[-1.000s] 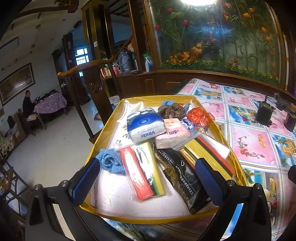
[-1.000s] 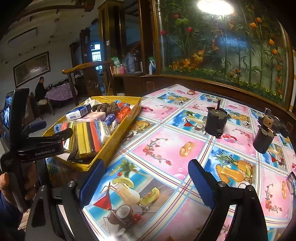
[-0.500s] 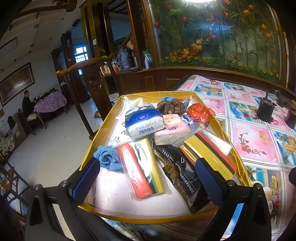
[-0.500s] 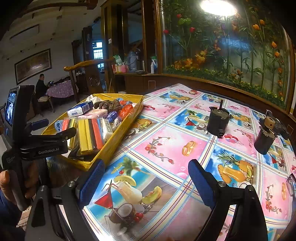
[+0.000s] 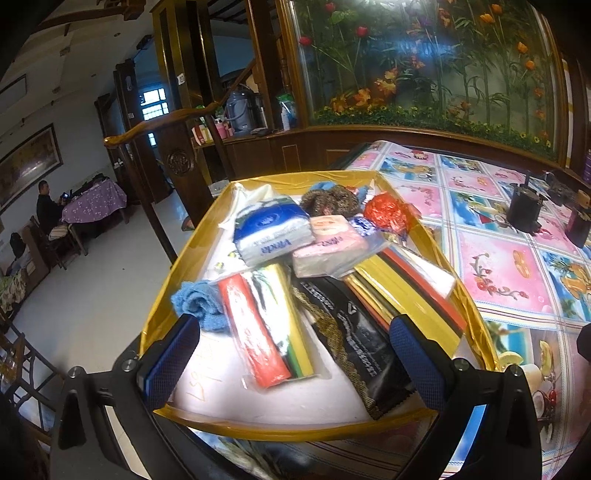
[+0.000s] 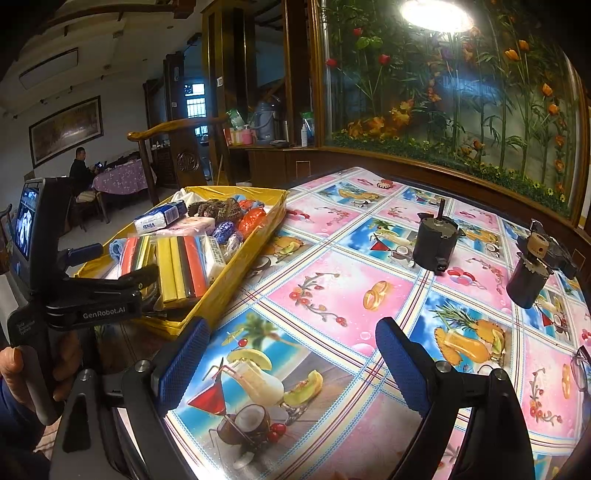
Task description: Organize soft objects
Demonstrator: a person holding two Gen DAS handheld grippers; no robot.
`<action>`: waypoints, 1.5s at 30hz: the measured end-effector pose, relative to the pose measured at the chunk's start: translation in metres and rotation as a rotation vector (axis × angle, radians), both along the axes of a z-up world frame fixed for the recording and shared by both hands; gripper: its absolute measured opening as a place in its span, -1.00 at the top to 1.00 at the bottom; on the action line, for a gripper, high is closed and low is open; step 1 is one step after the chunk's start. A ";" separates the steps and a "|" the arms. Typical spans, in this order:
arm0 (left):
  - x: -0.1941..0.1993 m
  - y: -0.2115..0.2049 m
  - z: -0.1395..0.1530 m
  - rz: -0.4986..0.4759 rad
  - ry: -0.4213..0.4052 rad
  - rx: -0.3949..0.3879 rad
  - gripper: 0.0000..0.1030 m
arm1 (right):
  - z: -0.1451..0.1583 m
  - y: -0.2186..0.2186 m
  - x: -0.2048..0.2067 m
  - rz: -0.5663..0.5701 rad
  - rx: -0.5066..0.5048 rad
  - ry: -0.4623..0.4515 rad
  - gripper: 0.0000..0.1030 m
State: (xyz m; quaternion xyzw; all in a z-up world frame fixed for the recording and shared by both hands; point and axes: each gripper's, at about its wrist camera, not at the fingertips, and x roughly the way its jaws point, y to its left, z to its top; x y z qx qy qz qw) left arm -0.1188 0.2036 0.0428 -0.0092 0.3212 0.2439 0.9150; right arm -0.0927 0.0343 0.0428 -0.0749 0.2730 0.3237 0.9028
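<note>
bright ceiling lamp [image 6: 436,14] glare | fisheye edges dark | background perhaps blurred

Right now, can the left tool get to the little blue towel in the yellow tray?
Probably yes. The left tool is open above the yellow tray, and the blue towel lies uncovered beside its left finger.

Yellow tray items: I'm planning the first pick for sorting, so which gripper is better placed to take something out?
Left. The left gripper hangs open right over the yellow tray, its fingers straddling the red pack. The right gripper is open over bare tablecloth, beside the tray.
</note>
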 end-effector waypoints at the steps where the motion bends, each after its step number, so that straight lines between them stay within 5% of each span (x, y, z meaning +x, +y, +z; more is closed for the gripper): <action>1: 0.000 -0.002 -0.001 -0.007 0.002 -0.001 -1.00 | 0.000 0.000 0.000 -0.001 0.000 -0.001 -0.83; 18: -0.006 -0.050 0.008 -0.156 -0.026 0.054 -1.00 | 0.003 -0.024 0.016 -0.119 0.059 0.048 -0.83; 26: -0.011 -0.030 0.018 -0.096 -0.056 0.070 -1.00 | 0.008 -0.024 0.011 -0.117 0.073 0.019 -0.83; 37: -0.013 0.023 0.020 0.028 -0.039 -0.013 -1.00 | 0.006 -0.020 0.009 -0.111 0.067 0.024 -0.83; 45: -0.016 0.039 0.024 0.125 -0.035 0.017 -1.00 | 0.006 -0.020 0.009 -0.107 0.065 0.025 -0.83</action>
